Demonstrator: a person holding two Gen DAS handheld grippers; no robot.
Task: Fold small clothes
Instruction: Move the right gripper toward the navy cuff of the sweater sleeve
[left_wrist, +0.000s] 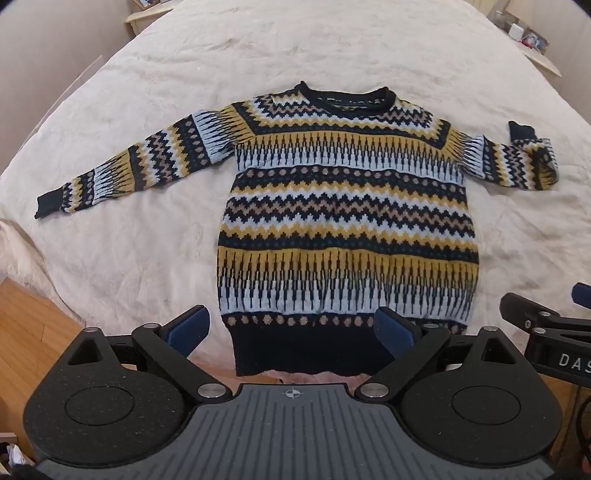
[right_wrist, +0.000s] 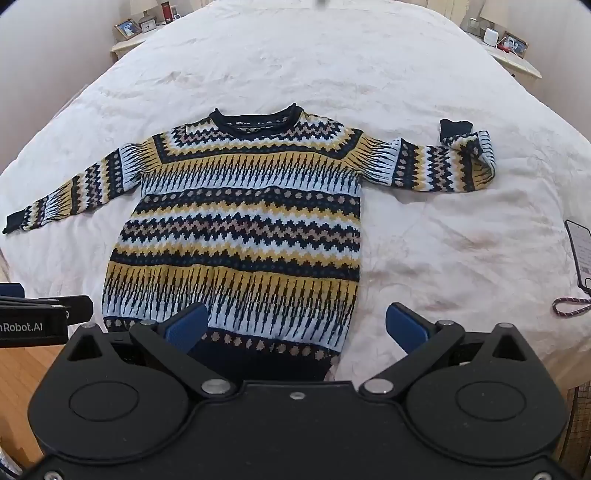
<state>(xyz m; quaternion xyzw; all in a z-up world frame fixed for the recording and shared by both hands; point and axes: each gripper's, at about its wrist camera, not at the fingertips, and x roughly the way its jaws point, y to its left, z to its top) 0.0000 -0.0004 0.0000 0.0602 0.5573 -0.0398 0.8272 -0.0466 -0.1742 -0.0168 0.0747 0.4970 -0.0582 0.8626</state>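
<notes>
Where the bed (left_wrist: 147, 110) fills both views, its pale cream cover lies under every other item. The sweater (left_wrist: 347, 221), knitted in navy, yellow, white and tan bands, lies flat and face up on the middle of the bed, collar toward the far end and dark hem toward the near edge. One sleeve (left_wrist: 147, 162) extends straight out to the left side of the view. The other sleeve (left_wrist: 517, 158) extends to the right, with its cuff folded back on itself.

The left gripper (left_wrist: 291, 332) hovers above the hem, fingers spread wide, holding nothing. The right gripper (right_wrist: 295, 328) hovers beside it over the sweater's lower right corner, likewise spread wide and empty. Each gripper's blue pads (right_wrist: 184, 326) stand well apart.

A nightstand (right_wrist: 125, 44) stands at each far corner of the bed, carrying small items too small to identify reliably. A phone (right_wrist: 581, 254) lies on the cover near the right edge, with a braided cord (right_wrist: 570, 306) just beside it.
</notes>
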